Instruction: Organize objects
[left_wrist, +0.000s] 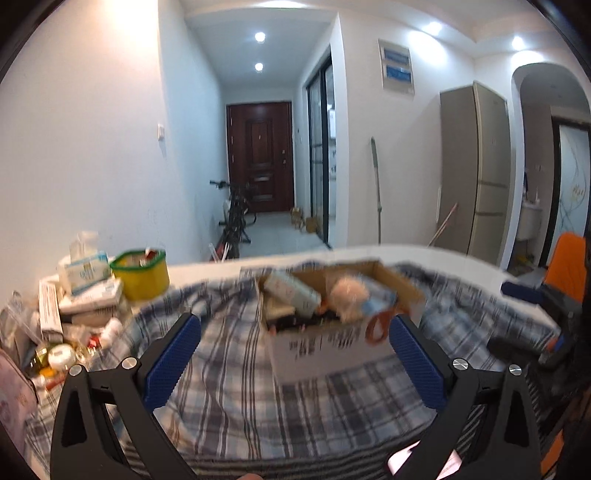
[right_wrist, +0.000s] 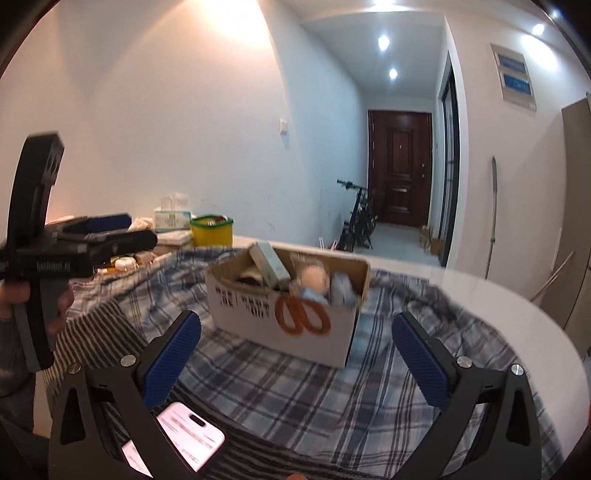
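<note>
Both my grippers, left gripper (left_wrist: 293, 363) and right gripper (right_wrist: 295, 363), hung released and empty over the plaid cloth (right_wrist: 295, 398); the cardboard box (right_wrist: 288, 317) sat straight ahead on the table, nearer my right.
</note>
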